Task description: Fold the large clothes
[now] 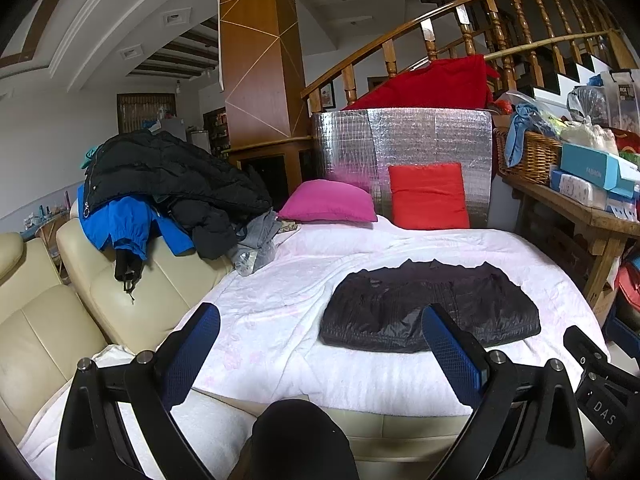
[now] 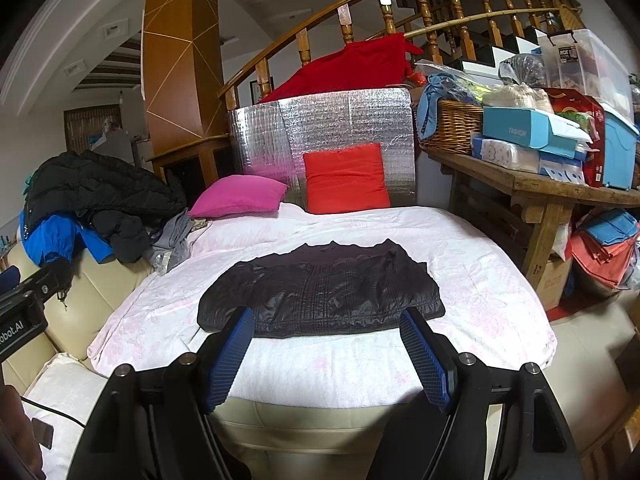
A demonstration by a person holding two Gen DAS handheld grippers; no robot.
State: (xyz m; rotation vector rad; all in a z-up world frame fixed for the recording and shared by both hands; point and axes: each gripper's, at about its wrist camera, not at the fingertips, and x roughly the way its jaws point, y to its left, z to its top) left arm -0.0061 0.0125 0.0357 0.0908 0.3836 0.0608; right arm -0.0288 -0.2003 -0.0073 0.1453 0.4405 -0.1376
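Two tools hover at the near edge of the bed, both with their blue pads spread wide and nothing between them: the left tool (image 1: pixel 320 356) sits left of the garment, the right tool (image 2: pixel 328 356) lines up almost square with it. The black jacket (image 2: pixel 320 294) lies flat on the white quilt (image 2: pixel 480 280) toward the near side of the bed, already gathered into a broad compact slab with its sleeves apparently tucked in, its far edge wavy and its near edge straight.

Judging by that shape, one fold or more seems done, and the step in hand looks like a pause between folds, or the approach for the next grasp. A further fold would call for each tool to pinch one end of the same edge, then carry it across evenly so the slick fabric does not slide.

More unfolded coats (image 1: pixel 160 176) wait heaped on the sofa (image 1: pixel 120 292) at the left.
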